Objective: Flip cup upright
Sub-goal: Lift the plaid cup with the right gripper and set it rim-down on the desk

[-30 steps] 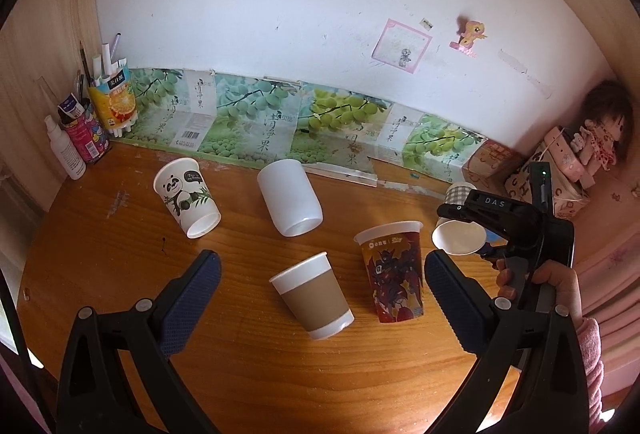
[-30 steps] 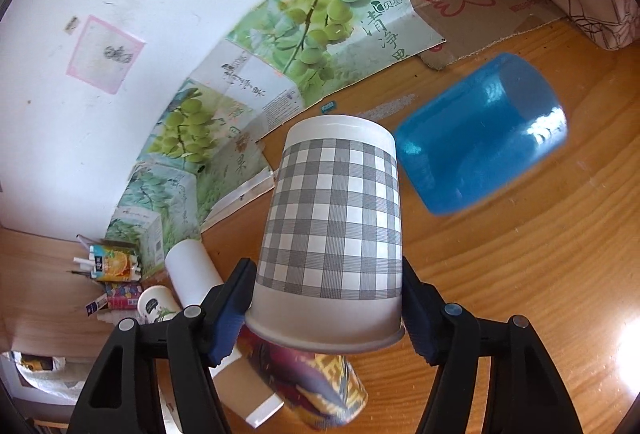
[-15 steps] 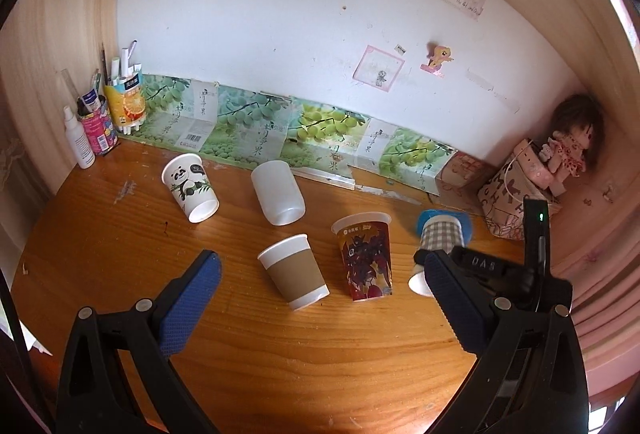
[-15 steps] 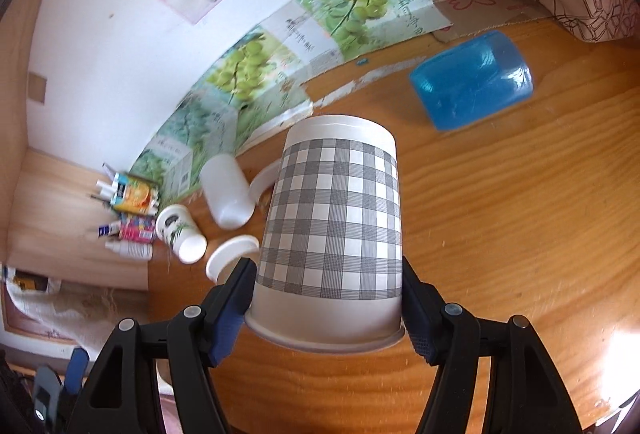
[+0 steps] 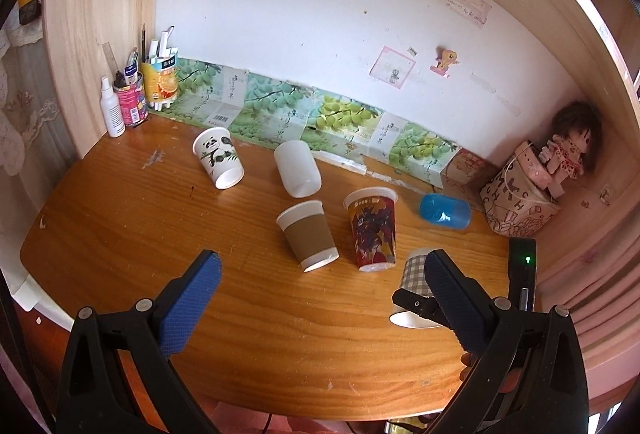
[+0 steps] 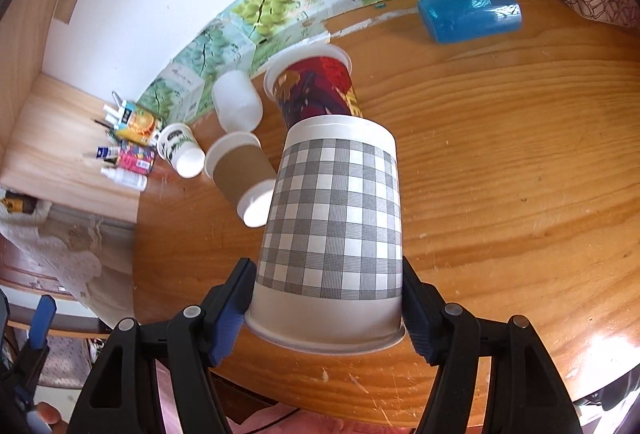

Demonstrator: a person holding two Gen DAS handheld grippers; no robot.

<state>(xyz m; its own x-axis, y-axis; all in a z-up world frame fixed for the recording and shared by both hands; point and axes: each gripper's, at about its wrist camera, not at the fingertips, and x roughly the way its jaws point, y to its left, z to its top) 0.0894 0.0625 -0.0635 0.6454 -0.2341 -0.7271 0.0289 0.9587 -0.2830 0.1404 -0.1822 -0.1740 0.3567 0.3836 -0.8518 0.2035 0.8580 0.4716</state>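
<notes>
My right gripper [image 6: 328, 310] is shut on a grey-and-white checked paper cup [image 6: 332, 218], gripping it near its rim, with the cup's closed base pointing away from the camera over the wooden table [image 6: 500, 162]. The same cup [image 5: 414, 274] shows in the left wrist view, held low at the table's front right, partly hidden behind my left gripper's right finger. My left gripper [image 5: 320, 302] is open and empty, above the table's front edge.
On the table are a red printed cup [image 5: 372, 230], a brown-sleeved cup [image 5: 308, 234], a white cup [image 5: 296, 170] on its side, a panda cup [image 5: 218, 156], and a blue plastic cup [image 5: 444, 212] on its side. A paper bag [image 5: 520, 202] and pen holders [image 5: 160, 82] stand at the back.
My right gripper has carried the checked cup down and toward the front right of the table, turning it. My left gripper has pulled back and up, widening its view.
</notes>
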